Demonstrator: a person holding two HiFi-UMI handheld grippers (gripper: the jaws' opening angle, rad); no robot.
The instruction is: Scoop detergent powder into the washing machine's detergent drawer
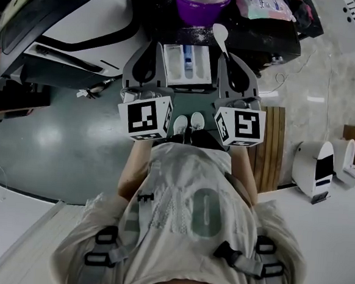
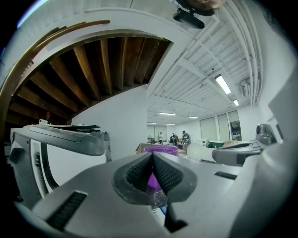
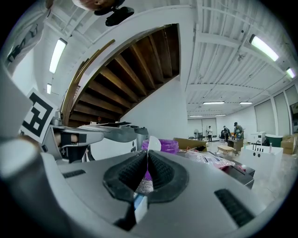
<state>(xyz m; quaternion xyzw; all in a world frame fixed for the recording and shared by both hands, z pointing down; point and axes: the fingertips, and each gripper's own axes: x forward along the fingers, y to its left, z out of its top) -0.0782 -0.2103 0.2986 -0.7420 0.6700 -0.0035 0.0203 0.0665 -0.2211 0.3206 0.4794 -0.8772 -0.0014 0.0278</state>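
We are pinching the scoop (image 1: 220,32) with the right gripper (image 3: 146,162), left gripper (image 2: 152,162) fingers (image 2: 171,175) closed empty; purple tub (image 1: 200,14) dip probably next

My head view is dim and murky, with soft glare on the floor (image 1: 46,137). Both gripper views come through brighter, lit by ceiling strips (image 2: 222,84), bending hard toward their black corners, foreground soft.
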